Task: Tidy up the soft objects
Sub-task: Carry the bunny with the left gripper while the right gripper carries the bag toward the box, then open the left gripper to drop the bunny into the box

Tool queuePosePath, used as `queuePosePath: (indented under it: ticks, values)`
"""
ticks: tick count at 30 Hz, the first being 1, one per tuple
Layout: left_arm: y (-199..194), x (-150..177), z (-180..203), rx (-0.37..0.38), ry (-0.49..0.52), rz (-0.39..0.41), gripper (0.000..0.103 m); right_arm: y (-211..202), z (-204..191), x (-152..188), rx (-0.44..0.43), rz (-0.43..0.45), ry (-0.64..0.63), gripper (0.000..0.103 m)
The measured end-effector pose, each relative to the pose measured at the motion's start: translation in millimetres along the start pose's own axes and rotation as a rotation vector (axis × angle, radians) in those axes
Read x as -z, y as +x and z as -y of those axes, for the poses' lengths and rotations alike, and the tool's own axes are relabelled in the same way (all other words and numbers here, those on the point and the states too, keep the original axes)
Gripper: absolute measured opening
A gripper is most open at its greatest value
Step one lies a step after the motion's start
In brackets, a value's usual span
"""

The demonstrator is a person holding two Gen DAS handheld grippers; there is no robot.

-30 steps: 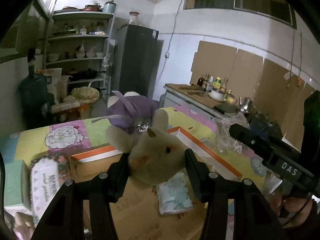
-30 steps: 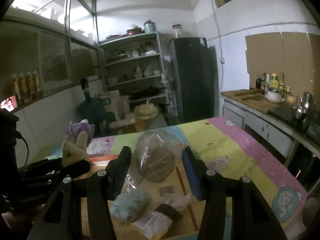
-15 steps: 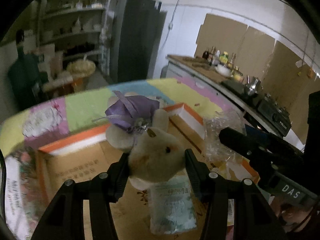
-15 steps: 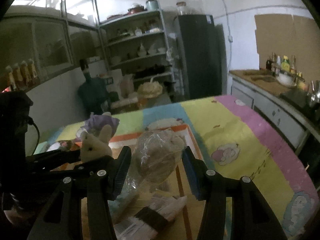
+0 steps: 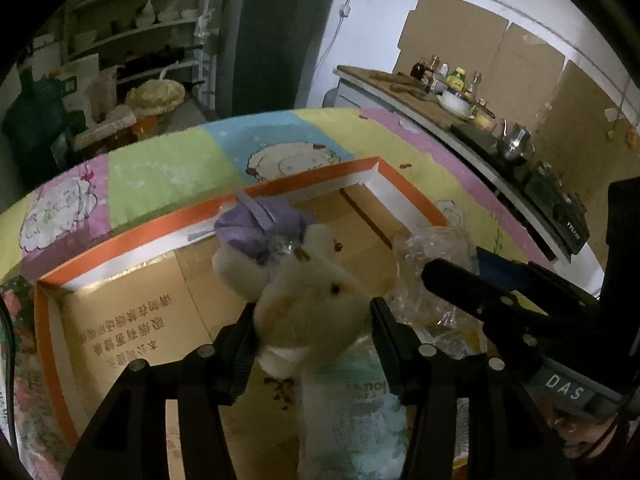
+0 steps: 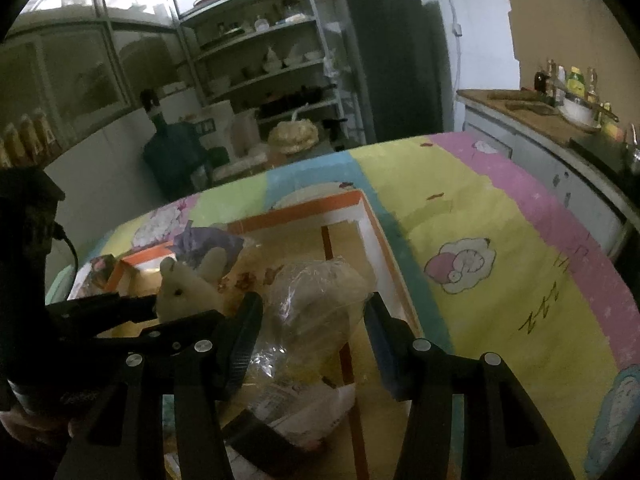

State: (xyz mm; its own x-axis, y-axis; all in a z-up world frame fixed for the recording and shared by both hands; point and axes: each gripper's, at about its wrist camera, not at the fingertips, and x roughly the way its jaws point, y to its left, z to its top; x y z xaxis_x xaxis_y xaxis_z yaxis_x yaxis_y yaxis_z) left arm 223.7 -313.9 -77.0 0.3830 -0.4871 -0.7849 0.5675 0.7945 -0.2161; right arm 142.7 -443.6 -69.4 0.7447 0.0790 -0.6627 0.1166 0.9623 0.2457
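My left gripper (image 5: 312,316) is shut on a cream plush rabbit (image 5: 308,300) with a purple bow, held over the open cardboard box (image 5: 120,320) with the orange rim. From the right wrist view the same rabbit (image 6: 184,284) shows at the left, between the other gripper's black fingers. My right gripper (image 6: 310,320) is shut on a soft pale thing wrapped in a clear plastic bag (image 6: 316,304), also above the box (image 6: 384,248). Below it in the box lie a white packet (image 6: 304,412) and a pale green tissue pack (image 5: 360,412).
The box sits on a table under a pastel cartoon cloth (image 6: 500,216). A flowered packet (image 5: 16,360) lies left of the box. Behind stand a shelf rack (image 6: 272,64), a dark fridge (image 6: 392,52) and a counter with bottles and a bowl (image 5: 452,92).
Both grippers have come down and forward over the box, tilting more steeply, each still holding its object. The box floor fills more of both views.
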Motion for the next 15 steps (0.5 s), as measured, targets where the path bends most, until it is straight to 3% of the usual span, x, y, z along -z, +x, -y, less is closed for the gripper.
queuePosePath:
  ticks: [6, 10, 15]
  values:
    - [-1, 2, -8, 0.018, -0.043, 0.000, 0.057, 2, 7, 2, -0.045, -0.005, 0.030, 0.057]
    - [-8, 2, -10, 0.024, -0.068, 0.020, 0.074, -4, 12, 2, -0.082, 0.009, 0.063, 0.061]
    - [-20, 2, -6, 0.033, -0.063, 0.048, 0.076, -15, 10, 2, -0.093, 0.036, 0.070, 0.063]
